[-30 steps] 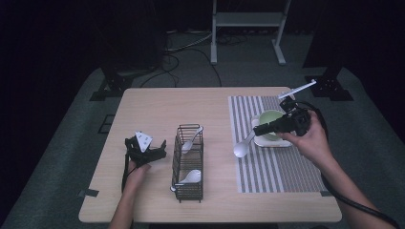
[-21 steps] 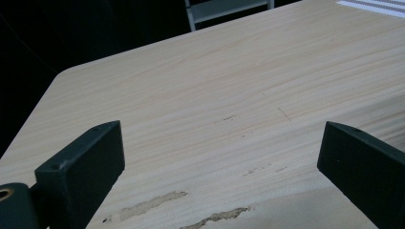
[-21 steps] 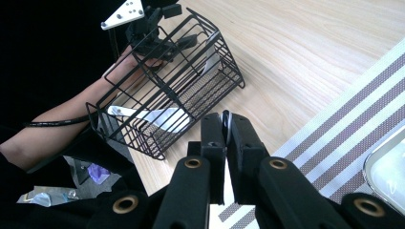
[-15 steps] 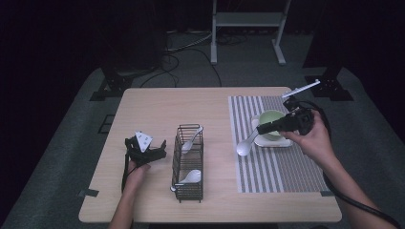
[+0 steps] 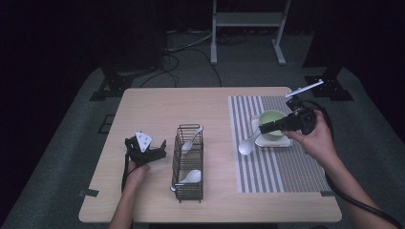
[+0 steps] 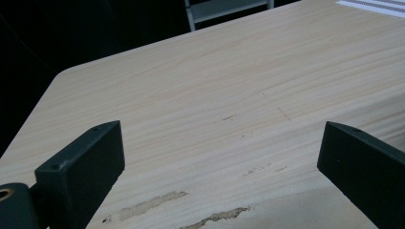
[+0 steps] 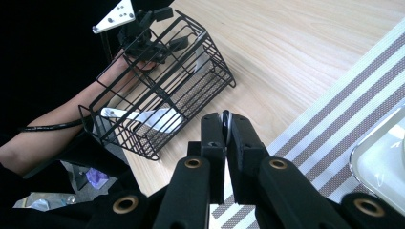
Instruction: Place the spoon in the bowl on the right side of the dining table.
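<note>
So I've got one white spoon (image 5: 249,145) pinched by its handle in my right gripper (image 5: 262,128), jaws clamped tight on it, bowl end hanging just above the striped placemat (image 5: 277,171) beside the green bowl (image 5: 272,118) on its tray. Two more spoons (image 5: 189,177) are waiting in the wire caddy (image 5: 189,162). Left gripper (image 5: 152,153) is parked on the table, jaws wide open, holding nothing. I'd say about a third done.

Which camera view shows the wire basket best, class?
The high view: the whole wire basket stands upright, two spoons inside. The right gripper view shows it tilted and closer, partly hidden behind the tool. The left gripper view faces bare table.
</note>
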`<state>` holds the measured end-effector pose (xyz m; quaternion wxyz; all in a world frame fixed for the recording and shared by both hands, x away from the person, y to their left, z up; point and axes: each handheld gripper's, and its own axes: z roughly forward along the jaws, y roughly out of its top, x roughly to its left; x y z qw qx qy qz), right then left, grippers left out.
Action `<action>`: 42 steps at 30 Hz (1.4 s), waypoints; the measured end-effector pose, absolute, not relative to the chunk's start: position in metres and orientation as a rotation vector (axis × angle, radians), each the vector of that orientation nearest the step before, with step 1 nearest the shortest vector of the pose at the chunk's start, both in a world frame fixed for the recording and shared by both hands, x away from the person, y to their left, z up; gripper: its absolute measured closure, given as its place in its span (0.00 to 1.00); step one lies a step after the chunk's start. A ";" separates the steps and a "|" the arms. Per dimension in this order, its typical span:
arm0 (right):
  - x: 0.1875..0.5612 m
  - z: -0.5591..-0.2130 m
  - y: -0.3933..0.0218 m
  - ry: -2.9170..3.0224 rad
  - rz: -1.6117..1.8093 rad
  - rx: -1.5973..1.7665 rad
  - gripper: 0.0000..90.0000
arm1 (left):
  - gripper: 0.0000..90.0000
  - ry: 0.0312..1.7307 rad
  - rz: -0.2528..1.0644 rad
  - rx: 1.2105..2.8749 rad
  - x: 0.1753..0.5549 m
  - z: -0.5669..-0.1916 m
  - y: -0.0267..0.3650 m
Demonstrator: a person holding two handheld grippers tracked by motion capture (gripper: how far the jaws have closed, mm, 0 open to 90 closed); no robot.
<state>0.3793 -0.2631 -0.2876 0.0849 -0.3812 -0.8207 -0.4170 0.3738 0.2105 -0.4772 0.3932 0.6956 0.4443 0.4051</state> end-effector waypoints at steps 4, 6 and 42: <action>0.381 -0.288 -0.267 -2.443 -1.249 -1.147 0.95 | 0.01 1.127 1.029 1.766 0.374 -0.477 0.211; 0.381 -0.288 -0.268 -2.442 -1.250 -1.153 0.95 | 0.01 1.127 1.029 1.766 0.374 -0.477 0.211; 0.392 -0.292 -0.296 -2.394 -1.269 -1.271 0.95 | 0.01 1.128 1.031 1.766 0.374 -0.477 0.211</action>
